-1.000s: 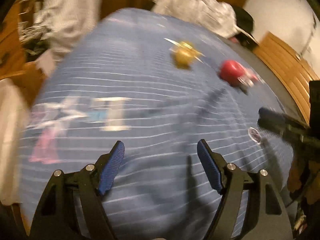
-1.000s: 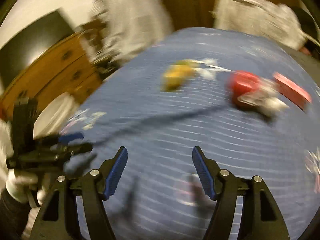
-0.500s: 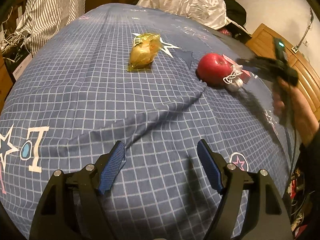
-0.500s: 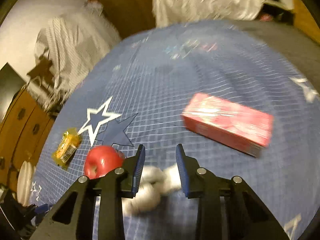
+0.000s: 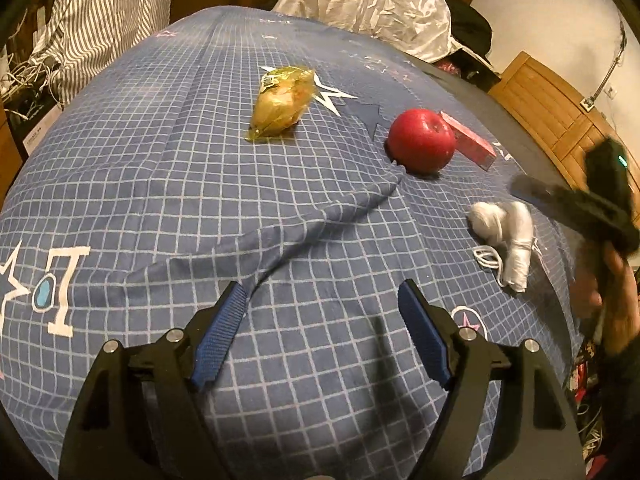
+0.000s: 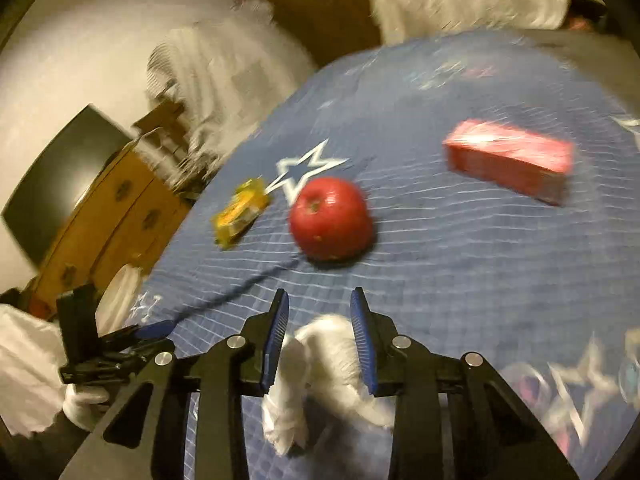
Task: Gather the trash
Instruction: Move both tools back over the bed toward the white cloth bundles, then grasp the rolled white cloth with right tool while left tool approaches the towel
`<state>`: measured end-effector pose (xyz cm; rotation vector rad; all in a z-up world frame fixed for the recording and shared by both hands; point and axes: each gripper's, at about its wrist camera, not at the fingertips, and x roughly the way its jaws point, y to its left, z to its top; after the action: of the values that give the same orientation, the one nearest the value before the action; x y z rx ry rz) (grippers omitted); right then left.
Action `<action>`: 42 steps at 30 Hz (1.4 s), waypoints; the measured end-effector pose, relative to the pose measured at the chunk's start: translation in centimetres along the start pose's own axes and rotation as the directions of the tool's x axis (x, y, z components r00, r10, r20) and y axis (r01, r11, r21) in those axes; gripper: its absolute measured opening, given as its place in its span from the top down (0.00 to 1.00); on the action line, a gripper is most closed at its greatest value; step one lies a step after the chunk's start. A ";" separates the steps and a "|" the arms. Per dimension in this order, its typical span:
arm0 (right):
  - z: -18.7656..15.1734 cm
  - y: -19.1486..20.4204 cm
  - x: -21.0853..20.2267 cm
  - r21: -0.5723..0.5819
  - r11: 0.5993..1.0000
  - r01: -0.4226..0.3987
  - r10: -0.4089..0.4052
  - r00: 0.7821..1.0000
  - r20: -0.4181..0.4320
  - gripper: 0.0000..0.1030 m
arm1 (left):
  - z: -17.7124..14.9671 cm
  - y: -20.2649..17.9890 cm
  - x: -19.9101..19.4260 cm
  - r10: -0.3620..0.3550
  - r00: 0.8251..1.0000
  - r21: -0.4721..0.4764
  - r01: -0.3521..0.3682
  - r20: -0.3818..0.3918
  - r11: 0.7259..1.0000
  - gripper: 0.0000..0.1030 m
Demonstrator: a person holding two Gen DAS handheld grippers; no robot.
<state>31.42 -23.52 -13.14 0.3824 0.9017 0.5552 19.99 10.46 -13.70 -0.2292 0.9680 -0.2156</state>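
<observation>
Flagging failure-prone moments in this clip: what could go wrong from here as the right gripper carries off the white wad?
The right gripper pinches only the top of the white wad; loose ends hang below the pads and may snag on the blue bedspread or slip free. The red apple sits close ahead and could be knocked rolling.

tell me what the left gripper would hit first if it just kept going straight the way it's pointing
Probably the raised fold in the blue checked bedspread just ahead of the left gripper, whose jaws stand wide open and empty. Beyond it the line runs between the yellow wrapped snack and the red apple; depth is hard to judge.
</observation>
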 end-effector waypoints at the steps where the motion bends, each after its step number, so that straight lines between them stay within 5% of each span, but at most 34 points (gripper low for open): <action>1: -0.9 -0.4 -1.0 0.034 0.999 0.004 -0.004 1.000 0.015 0.67 | -0.2 -0.3 -0.2 -0.012 1.000 -0.008 0.012 0.003 1.000 0.25; 8: -5.1 -0.9 -6.1 0.074 0.991 0.108 -0.115 0.990 0.087 0.67 | -1.1 -3.7 -0.5 -0.054 0.999 0.033 0.054 -0.002 0.998 0.25; 10: -6.0 -0.8 -6.3 0.089 0.991 0.096 -0.104 0.991 0.085 0.62 | -1.1 -4.6 -0.2 -0.063 0.998 0.037 0.063 -0.004 0.997 0.25; 12: -6.4 -0.4 -5.4 0.110 0.987 0.114 -0.121 0.991 0.059 0.45 | -1.2 -5.6 0.2 -0.072 0.997 0.044 0.073 -0.011 0.996 0.25; 16: -5.9 1.1 -2.6 0.099 0.991 0.091 -0.093 0.995 0.021 0.43 | -1.3 -7.7 1.0 -0.096 0.995 0.063 0.097 -0.022 0.993 0.25; 17: -5.9 1.6 -1.8 0.075 0.992 0.097 -0.098 0.995 0.005 0.43 | -1.3 -8.2 1.1 -0.102 0.994 0.065 0.103 -0.024 0.993 0.25; 21: -5.6 0.3 -1.6 0.060 0.986 0.158 -0.158 0.987 -0.006 0.89 | -1.0 -10.5 2.0 -0.128 0.991 0.090 0.131 -0.041 0.987 0.25; 22: -5.4 -0.2 -2.8 0.063 0.985 0.161 -0.163 0.986 0.020 0.91 | -1.0 -10.9 2.1 -0.129 0.991 0.099 0.133 -0.043 0.986 0.25; 27: -3.3 -3.5 -3.0 0.046 0.970 0.237 -0.238 0.971 0.002 0.92 | -1.0 -11.3 3.4 -0.117 0.992 0.084 0.122 -0.056 0.989 0.25; 29: -3.4 -4.2 -0.5 0.031 0.974 0.223 -0.219 0.971 -0.090 0.92 | -1.0 -11.3 3.5 -0.112 0.992 0.071 0.116 -0.057 0.991 0.25; 32: -3.8 -2.6 0.5 0.007 0.990 0.139 -0.137 0.985 -0.105 0.92 | -1.3 -10.4 2.9 -0.114 0.992 0.057 0.117 -0.050 0.992 0.25; 35: -3.6 0.1 -0.6 -0.041 0.999 0.022 -0.024 0.999 -0.041 0.92 | -1.4 -8.9 2.4 -0.107 0.993 0.019 0.108 -0.042 0.994 0.25; 37: -3.4 0.8 -2.0 -0.059 0.993 0.099 -0.097 0.995 0.021 0.92 | -1.2 -7.8 2.2 -0.101 0.994 -0.014 0.101 -0.034 0.995 0.25; 38: -3.4 0.9 -2.3 -0.050 0.993 0.110 -0.109 0.994 0.031 0.91 | -1.2 -7.6 2.0 -0.095 0.995 -0.017 0.095 -0.031 0.995 0.25; 40: -3.8 0.8 -2.4 -0.020 0.995 0.099 -0.099 0.995 0.007 0.68 | -1.1 -7.3 1.7 -0.098 0.995 -0.028 0.098 -0.026 0.995 0.25; 41: -4.2 0.6 -1.8 0.003 0.997 0.081 -0.080 0.996 -0.029 0.44 | -1.1 -7.3 1.7 -0.102 0.994 -0.031 0.101 -0.025 0.994 0.25; 42: -4.5 0.4 -1.3 0.011 0.997 0.082 -0.081 0.995 -0.051 0.39 | -1.1 -7.4 1.7 -0.104 0.994 -0.031 0.103 -0.026 0.994 0.25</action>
<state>26.98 -23.64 -14.64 0.3427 0.9652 0.4860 19.42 2.85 -13.56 -0.3047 0.9884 -0.3002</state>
